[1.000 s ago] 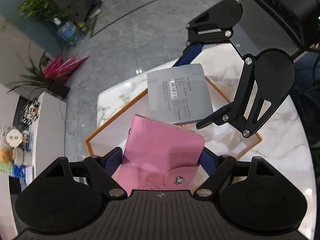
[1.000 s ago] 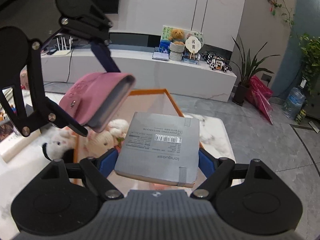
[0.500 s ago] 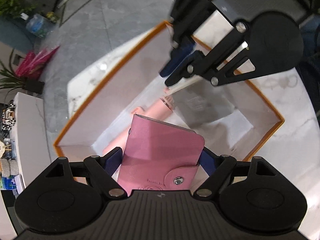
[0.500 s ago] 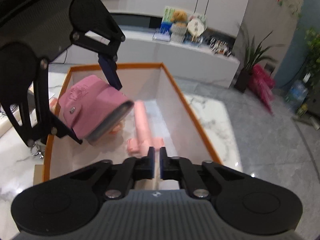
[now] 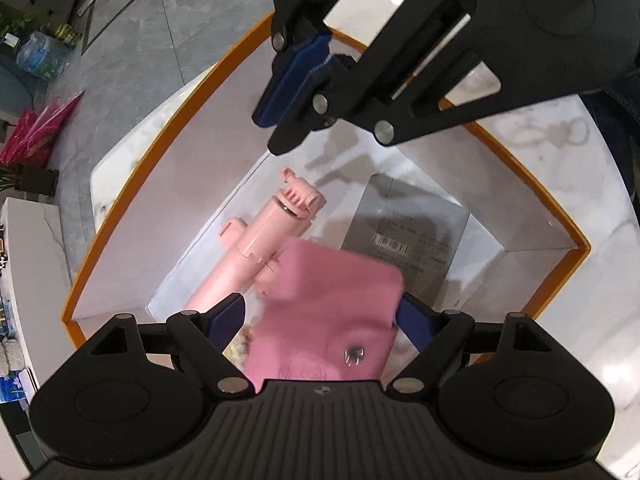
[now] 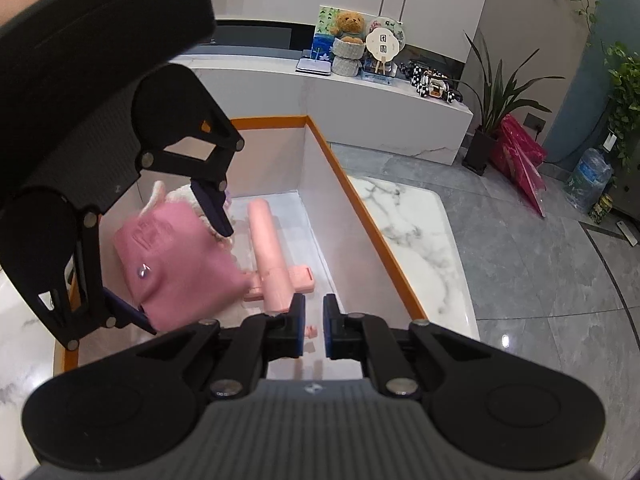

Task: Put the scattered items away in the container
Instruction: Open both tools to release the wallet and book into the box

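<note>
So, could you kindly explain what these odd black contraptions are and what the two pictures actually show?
No robot here: a person holds a two-finger gripper in each hand, and a fisheye camera on each looks forward along its fingers. So each picture shows its own gripper along the bottom and the other one opposite.

The left wrist view looks down into an orange-rimmed box on a marble table. The left gripper has a blurred pink wallet between its fingers; whether they grip it or are letting go, I cannot tell. In the box lie a grey notebook and a pink selfie stick.

The right gripper holds nothing, its fingers nearly together above the box.
</note>
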The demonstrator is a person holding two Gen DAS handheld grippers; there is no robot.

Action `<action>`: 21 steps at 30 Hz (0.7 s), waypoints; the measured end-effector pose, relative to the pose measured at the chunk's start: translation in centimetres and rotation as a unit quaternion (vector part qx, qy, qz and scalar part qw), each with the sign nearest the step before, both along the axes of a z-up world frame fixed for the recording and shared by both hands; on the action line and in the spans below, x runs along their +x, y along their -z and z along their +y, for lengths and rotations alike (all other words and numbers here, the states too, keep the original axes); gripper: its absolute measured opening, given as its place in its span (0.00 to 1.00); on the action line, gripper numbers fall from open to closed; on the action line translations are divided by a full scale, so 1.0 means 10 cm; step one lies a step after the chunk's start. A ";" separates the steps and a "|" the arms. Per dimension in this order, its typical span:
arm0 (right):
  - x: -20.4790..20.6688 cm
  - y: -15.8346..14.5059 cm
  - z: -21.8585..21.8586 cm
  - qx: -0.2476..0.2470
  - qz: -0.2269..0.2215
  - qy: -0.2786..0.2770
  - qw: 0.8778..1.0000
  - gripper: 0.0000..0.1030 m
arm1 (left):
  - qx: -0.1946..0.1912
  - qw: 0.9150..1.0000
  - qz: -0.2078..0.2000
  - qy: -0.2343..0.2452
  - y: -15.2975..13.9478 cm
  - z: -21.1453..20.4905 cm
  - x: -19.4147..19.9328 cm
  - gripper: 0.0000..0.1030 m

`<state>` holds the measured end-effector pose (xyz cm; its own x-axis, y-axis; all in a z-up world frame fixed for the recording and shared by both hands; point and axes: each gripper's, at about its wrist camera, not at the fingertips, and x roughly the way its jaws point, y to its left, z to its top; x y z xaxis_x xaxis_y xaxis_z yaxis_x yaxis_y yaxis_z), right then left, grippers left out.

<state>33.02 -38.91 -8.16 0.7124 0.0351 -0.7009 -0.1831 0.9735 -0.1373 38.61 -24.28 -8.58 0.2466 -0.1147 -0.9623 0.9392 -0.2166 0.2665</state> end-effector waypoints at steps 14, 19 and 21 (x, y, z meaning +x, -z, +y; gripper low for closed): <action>-0.03 -0.05 0.02 0.003 -0.004 0.000 1.000 0.20 | -0.014 1.000 0.001 -0.011 -0.13 -0.01 0.02 0.94; -0.06 -0.08 0.02 0.003 -0.007 0.000 1.000 0.23 | -0.018 1.000 -0.004 -0.014 -0.17 -0.01 -0.01 0.94; -0.09 -0.10 0.03 0.002 -0.009 0.000 1.000 0.25 | -0.019 1.000 -0.012 -0.015 -0.22 0.00 -0.03 0.94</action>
<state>32.10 -38.64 -7.17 0.7245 0.0381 -0.6883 -0.1805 0.9741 -0.1360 38.27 -24.27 -6.41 0.2727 -0.1431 -0.9514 0.9387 -0.1771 0.2957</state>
